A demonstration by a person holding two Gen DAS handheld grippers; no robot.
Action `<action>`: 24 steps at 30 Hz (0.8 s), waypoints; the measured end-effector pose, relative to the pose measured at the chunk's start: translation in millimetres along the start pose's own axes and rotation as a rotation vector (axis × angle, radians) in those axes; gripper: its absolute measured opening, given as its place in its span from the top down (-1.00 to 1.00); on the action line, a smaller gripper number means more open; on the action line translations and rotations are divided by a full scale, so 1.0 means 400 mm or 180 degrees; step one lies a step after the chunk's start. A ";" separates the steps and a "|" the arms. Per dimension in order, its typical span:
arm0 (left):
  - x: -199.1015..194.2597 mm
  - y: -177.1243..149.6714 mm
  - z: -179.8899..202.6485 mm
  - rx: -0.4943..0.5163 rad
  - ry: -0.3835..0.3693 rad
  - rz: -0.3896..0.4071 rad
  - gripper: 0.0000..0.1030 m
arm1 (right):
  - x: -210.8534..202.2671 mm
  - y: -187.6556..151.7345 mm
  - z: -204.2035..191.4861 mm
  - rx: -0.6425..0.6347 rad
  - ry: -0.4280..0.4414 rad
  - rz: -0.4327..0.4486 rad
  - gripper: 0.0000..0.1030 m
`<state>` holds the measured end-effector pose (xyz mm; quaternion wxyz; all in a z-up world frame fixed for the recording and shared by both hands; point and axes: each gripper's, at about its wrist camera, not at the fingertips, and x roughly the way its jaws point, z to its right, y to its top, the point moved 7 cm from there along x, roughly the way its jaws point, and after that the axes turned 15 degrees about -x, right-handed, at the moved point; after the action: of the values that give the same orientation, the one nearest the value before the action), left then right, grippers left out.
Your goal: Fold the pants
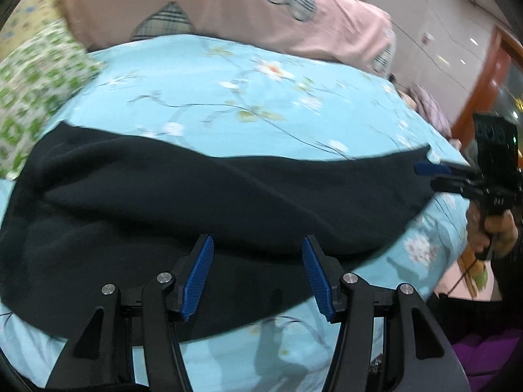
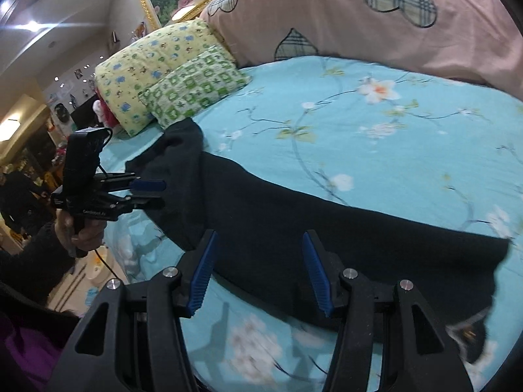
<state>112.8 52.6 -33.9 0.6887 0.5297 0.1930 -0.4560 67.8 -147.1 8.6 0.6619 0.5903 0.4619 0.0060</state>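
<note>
Dark pants (image 1: 228, 196) lie in a long folded band across the light blue flowered bedsheet (image 1: 248, 98). My left gripper (image 1: 257, 241) hovers over their near edge, open, with nothing between its blue pads (image 1: 197, 281). In the right wrist view the same pants (image 2: 327, 245) run from the pillows toward the lower right. My right gripper (image 2: 260, 235) hangs open above their near edge, its blue pads (image 2: 317, 277) free of cloth. Each view also shows the other gripper at a pants end: the right gripper (image 1: 436, 178) and the left gripper (image 2: 148, 194), both apart from the fabric.
A pink quilt with plaid hearts (image 2: 376, 23) is heaped at the bed's back. A yellow pillow (image 2: 147, 68) and a green patterned pillow (image 2: 196, 88) lie near one pants end. The bed edge runs in front of me, with purple cloth (image 1: 487, 356) below it.
</note>
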 end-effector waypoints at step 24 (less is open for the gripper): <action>-0.017 0.368 -0.431 -0.0588 0.0574 0.0014 -0.43 | 0.273 0.159 -0.137 -0.0039 0.0813 -0.0199 -0.07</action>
<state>269.3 214.8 -10.2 0.7154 0.5033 0.2941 -0.3853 130.9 -24.8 -0.6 0.6011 0.5660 0.5606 0.0633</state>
